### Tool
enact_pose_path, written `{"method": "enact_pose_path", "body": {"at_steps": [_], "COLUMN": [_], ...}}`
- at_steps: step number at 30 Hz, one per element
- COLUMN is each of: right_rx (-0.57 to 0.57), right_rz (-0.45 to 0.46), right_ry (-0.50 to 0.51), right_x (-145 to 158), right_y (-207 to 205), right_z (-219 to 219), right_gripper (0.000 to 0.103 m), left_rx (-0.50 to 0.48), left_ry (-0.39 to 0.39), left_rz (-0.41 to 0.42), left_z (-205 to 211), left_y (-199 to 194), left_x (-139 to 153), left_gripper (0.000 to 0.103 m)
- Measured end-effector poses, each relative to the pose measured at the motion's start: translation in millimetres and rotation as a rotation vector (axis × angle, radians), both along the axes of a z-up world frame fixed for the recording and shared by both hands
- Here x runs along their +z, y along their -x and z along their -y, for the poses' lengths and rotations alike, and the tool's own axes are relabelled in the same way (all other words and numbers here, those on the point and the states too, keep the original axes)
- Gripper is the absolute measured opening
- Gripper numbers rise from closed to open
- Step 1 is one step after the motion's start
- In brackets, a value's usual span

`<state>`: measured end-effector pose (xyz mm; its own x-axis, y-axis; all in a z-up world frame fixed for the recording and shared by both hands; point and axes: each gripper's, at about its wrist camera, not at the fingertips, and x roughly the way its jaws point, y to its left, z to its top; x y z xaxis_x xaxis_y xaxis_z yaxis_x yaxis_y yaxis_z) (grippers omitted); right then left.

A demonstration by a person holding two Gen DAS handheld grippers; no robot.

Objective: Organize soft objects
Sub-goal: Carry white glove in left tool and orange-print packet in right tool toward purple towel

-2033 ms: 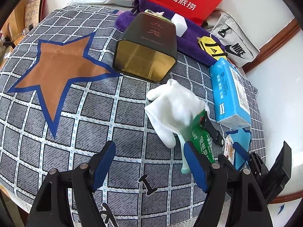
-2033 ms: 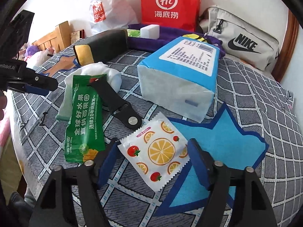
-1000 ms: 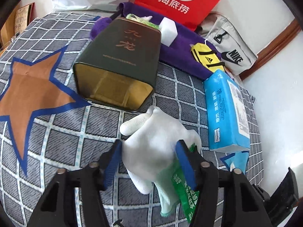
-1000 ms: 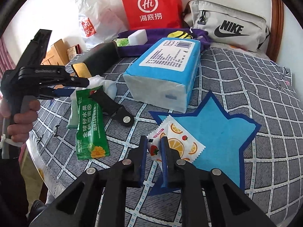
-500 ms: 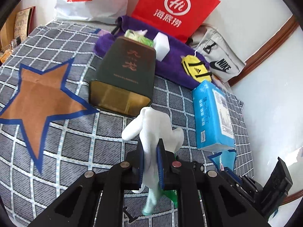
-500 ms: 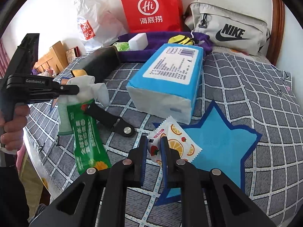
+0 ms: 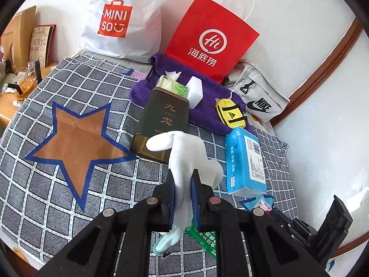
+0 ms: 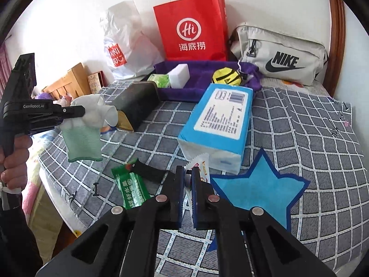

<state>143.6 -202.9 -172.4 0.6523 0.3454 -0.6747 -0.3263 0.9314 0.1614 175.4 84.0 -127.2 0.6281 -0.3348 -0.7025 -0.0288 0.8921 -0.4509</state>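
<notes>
Our left tongs (image 7: 183, 184) are clamped on the white glove (image 7: 186, 152), which hangs clear of the bed with its green cuff dangling. Our right tongs (image 8: 188, 180) have just been closing and now pinch the fruit-print sachet (image 8: 200, 164) by its edge, lifted off the blue star (image 8: 258, 191).

Going by how things lie, we judge the job to be partway: two soft items are in hand but neither is put away. The purple tray (image 8: 203, 73) at the back looks like the likely place for them, since it already holds a white sponge (image 8: 178, 75), a green tissue pack (image 8: 159, 79) and a small yellow pouch (image 8: 227, 76). Left on the bed are the green snack packet (image 8: 132, 189) with a black strap (image 8: 147, 173) across it, the blue tissue pack (image 8: 219, 120), and the dark tin (image 7: 166, 120) lying on its side just in front of the tray.

The bed wears a grey checked cover (image 7: 103, 180) with an orange star (image 7: 80, 136) patch. Against the white wall stand a red paper bag (image 7: 207, 39), a white plastic bag (image 7: 120, 23) and a grey sling bag (image 8: 279, 57). A wooden desk (image 7: 7, 108) sits beside the bed.
</notes>
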Motion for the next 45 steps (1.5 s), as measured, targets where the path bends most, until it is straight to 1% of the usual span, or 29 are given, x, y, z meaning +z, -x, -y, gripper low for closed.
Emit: {"method": "enact_pose_path", "body": {"at_steps": [5, 12, 18, 24, 35, 45], "right_rx": [-0.008, 0.001, 0.012, -0.003, -0.011, -0.012], "right_rz": [0.002, 0.028, 0.069, 0.098, 0.147, 0.168], "right_ry": [-0.049, -0.062, -0.072, -0.067, -0.052, -0.039], "right_x": [13, 37, 62, 80, 107, 119], "right_y": [0, 0, -5, -24, -65, -107], "right_z": [3, 4, 4, 6, 4, -1], "right_gripper": [0.005, 0.005, 0.005, 0.005, 0.005, 0.005], "left_rx": [0.000, -0.007, -0.014, -0.013, -0.036, -0.047], "left_ry": [-0.017, -0.012, -0.010, -0.013, -0.017, -0.011], "left_rz": [0.029, 0.060, 0.065, 0.074, 0.089, 0.094], "left_z": [1, 2, 5, 6, 12, 13], "left_y": [4, 0, -11, -20, -59, -98], "left_x": [17, 35, 46, 53, 72, 80], "left_gripper": [0.012, 0.012, 0.012, 0.012, 0.012, 0.012]}}
